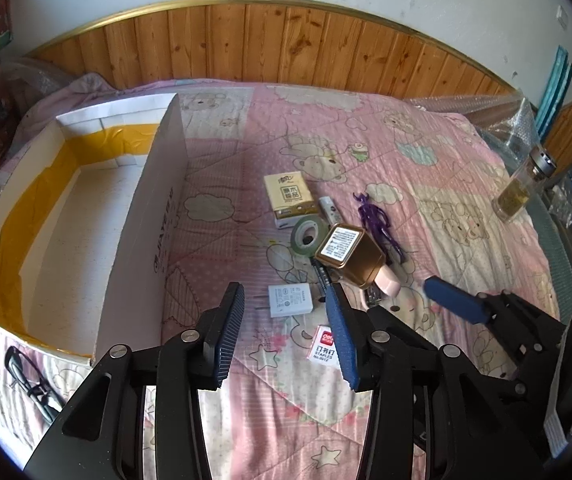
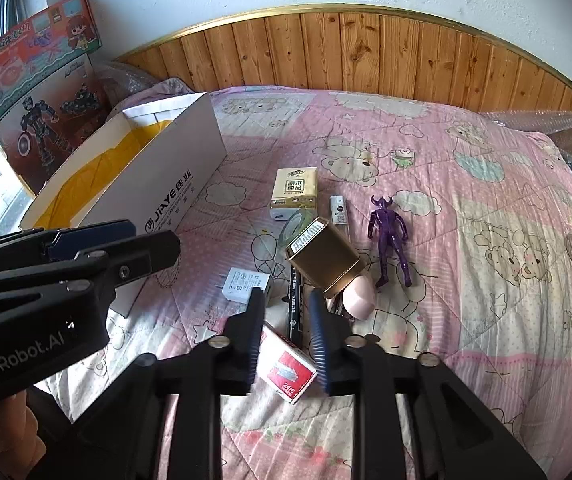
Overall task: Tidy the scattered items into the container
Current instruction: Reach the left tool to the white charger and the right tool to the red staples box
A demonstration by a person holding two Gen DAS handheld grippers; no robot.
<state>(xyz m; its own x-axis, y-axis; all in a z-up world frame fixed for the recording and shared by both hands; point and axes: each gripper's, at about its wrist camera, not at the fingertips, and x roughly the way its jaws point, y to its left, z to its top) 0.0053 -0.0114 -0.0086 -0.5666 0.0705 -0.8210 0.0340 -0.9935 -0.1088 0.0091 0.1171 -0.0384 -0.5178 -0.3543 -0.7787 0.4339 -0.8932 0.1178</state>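
1. Both grippers are spread and hold nothing; both angle down over the quilt (image 1: 426, 152).
2. The staple box (image 2: 286, 368) lies flat on the quilt, right between the right gripper (image 2: 286, 340) fingers; long axis diagonal to the jaw line.
3. The left gripper (image 1: 286, 336) hangs nearer the white charger (image 1: 290, 300), which lies just ahead of its tips.
4. The cardboard box (image 1: 85, 216) sits open to the left, nearer the left gripper.

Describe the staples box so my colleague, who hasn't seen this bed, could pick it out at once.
Start at the big white cardboard box on the pink quilt, then move to the clutter beside it. Nearest the grippers lies the staples box, below the white charger. It is the only red-and-white item.
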